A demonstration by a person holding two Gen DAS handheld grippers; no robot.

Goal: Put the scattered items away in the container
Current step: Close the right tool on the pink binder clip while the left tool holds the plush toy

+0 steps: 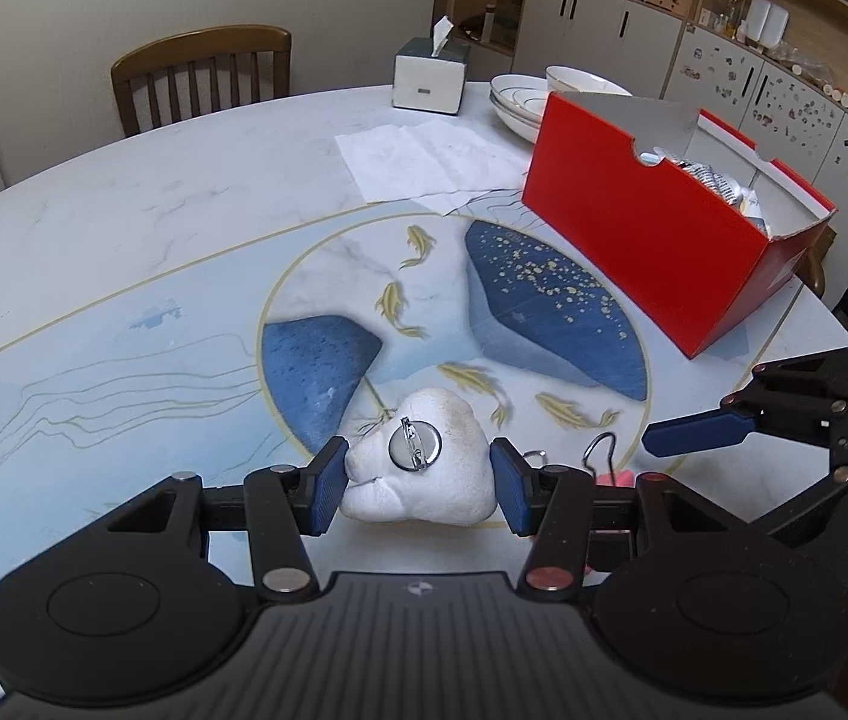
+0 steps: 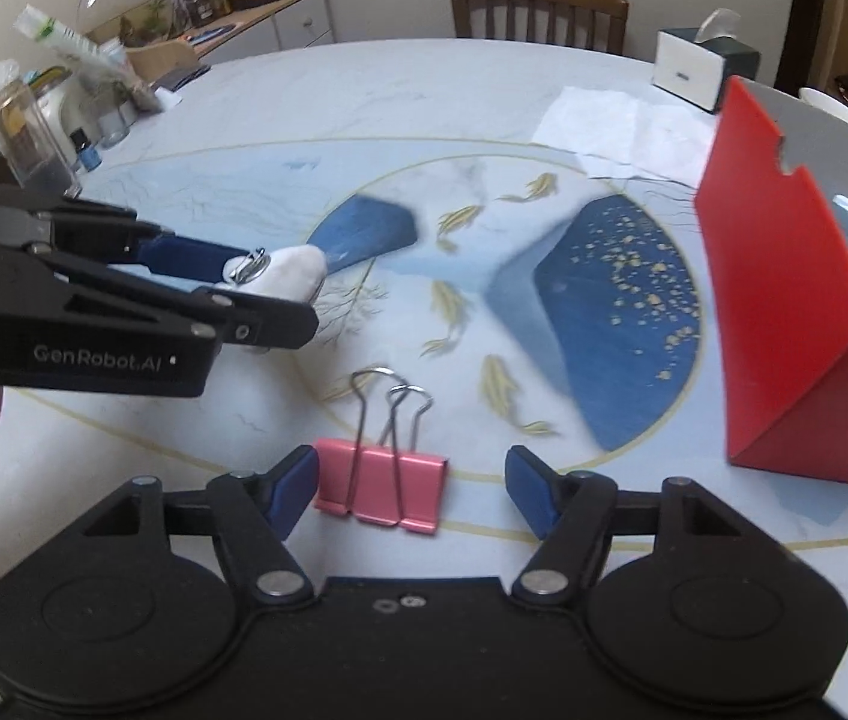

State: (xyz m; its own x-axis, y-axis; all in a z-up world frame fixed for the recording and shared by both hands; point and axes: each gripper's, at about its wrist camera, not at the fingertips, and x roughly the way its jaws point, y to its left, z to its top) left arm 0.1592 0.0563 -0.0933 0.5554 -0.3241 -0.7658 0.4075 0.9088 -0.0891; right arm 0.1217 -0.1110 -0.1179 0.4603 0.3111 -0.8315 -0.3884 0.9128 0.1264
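A white lumpy soft piece (image 1: 448, 480) with a round metal pin badge (image 1: 414, 443) on it sits between the blue pads of my left gripper (image 1: 417, 486), which is shut on it just above the table. The right wrist view shows that gripper (image 2: 279, 294) from the side, still shut on the white piece (image 2: 297, 270). A pink binder clip (image 2: 381, 492) lies flat between the fingers of my open right gripper (image 2: 411, 492); the left pad is close to it and the right pad stands well apart. The red box (image 1: 652, 240) (image 2: 784, 300) stands open at the right and has silvery packets (image 1: 718, 180) inside.
The round marble table (image 1: 123, 228) has a fish picture at its centre. Behind it are a tissue box (image 1: 430, 75), stacked white bowls (image 1: 520, 99), paper sheets (image 1: 424, 159) and a wooden chair (image 1: 201, 78). Jars and bottles (image 2: 27, 132) crowd the far left edge.
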